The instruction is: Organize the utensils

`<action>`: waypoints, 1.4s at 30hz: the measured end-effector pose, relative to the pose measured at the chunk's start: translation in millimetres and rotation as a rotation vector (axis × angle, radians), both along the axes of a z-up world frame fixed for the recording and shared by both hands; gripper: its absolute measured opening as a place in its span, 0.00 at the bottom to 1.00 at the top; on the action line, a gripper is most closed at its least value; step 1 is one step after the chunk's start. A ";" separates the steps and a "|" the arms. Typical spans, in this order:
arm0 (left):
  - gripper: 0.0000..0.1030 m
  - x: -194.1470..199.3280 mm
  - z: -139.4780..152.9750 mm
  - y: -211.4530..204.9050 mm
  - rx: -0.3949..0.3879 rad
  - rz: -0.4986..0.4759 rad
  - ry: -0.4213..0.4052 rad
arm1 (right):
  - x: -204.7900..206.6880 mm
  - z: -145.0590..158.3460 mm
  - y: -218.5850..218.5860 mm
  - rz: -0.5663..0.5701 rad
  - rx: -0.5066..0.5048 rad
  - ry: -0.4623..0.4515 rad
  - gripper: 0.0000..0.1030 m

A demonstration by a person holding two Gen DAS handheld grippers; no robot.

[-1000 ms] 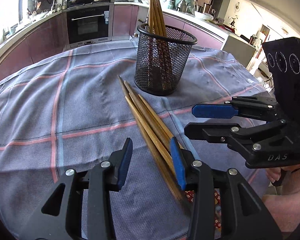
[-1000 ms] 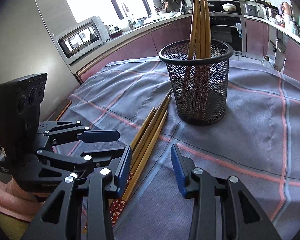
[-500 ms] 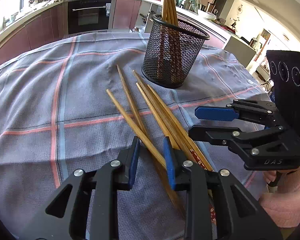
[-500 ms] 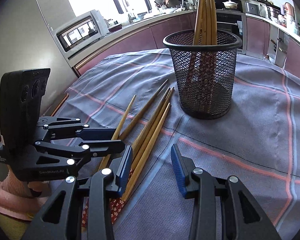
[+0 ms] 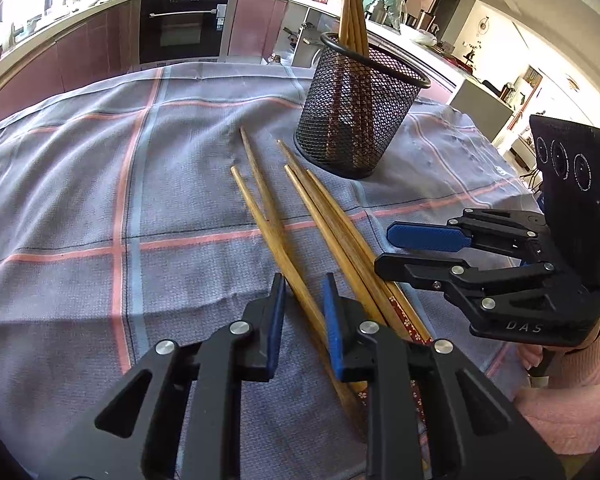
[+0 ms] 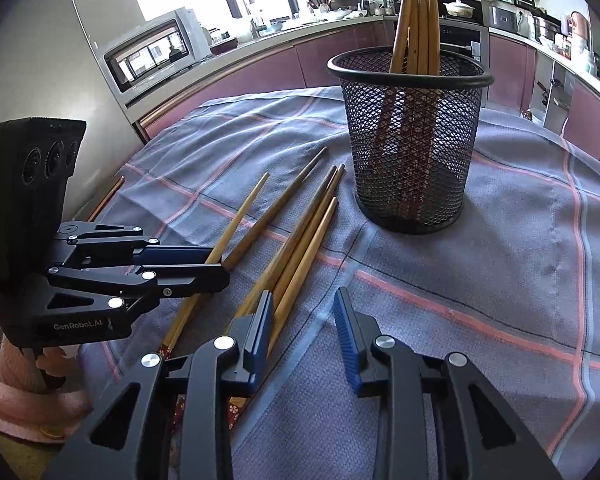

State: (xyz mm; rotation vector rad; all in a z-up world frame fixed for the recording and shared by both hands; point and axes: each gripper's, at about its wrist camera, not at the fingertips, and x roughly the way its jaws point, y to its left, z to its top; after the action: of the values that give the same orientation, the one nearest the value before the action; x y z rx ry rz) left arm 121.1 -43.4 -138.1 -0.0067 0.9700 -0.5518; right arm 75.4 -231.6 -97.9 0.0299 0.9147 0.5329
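Observation:
A black mesh holder (image 5: 360,120) (image 6: 412,152) stands on the checked cloth with several wooden chopsticks (image 5: 350,0) (image 6: 416,12) upright in it. In front of it lie three chopsticks (image 5: 332,216) (image 6: 300,248) side by side. Two more (image 5: 260,204) (image 6: 244,212) are splayed off to their left. My left gripper (image 5: 302,312) (image 6: 218,264) is closing around the splayed pair, and a small gap still shows at the pads. My right gripper (image 6: 304,312) (image 5: 382,252) is closing too. It hangs over the thick ends of the three, whose nearest one runs along its left pad; only cloth lies between the tips.
The grey cloth with pink lines (image 5: 80,200) (image 6: 520,240) covers the table, whose near edge lies just behind both grippers. A person's pink sleeves (image 5: 560,408) (image 6: 12,392) show at the grippers' handles. Kitchen counters, an oven and a microwave (image 6: 152,56) ring the table.
Two chopsticks have swung left out of the bundle. The left jaws have narrowed around them. The right jaws have narrowed slightly. The holder has stayed put.

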 end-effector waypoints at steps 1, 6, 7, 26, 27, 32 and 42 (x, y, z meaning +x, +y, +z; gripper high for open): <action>0.19 -0.3 -0.2 0.2 0.000 0.000 0.000 | 0.0 -0.1 -0.2 -0.001 -0.001 0.000 0.28; 0.18 -0.4 -0.4 2.1 0.004 0.000 -0.001 | -0.1 -0.6 1.2 -0.004 -0.010 -0.002 0.27; 0.18 -0.2 -0.4 2.5 0.005 0.000 -0.001 | -0.2 -0.6 1.8 -0.004 -0.013 -0.001 0.27; 0.15 4.2 -1.1 25.7 -0.029 0.042 0.013 | 6.5 -2.0 8.5 -0.020 -0.099 -0.012 0.13; 0.15 4.4 -0.4 26.7 -0.024 0.045 0.009 | 6.6 -2.0 8.9 -0.020 -0.099 -0.012 0.14; 0.13 5.3 -0.3 22.2 0.033 0.042 -0.007 | 8.5 -2.0 11.0 -0.019 -0.101 -0.014 0.15; 0.19 8.6 3.9 12.0 0.048 0.020 -0.025 | 9.2 -1.6 11.0 -0.019 -0.099 -0.017 0.15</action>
State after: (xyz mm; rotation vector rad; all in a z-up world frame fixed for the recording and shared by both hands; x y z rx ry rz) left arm 129.7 -31.4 -134.2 0.0330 0.9576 -0.5090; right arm 84.5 -220.6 -99.4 -0.0548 0.9226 0.4688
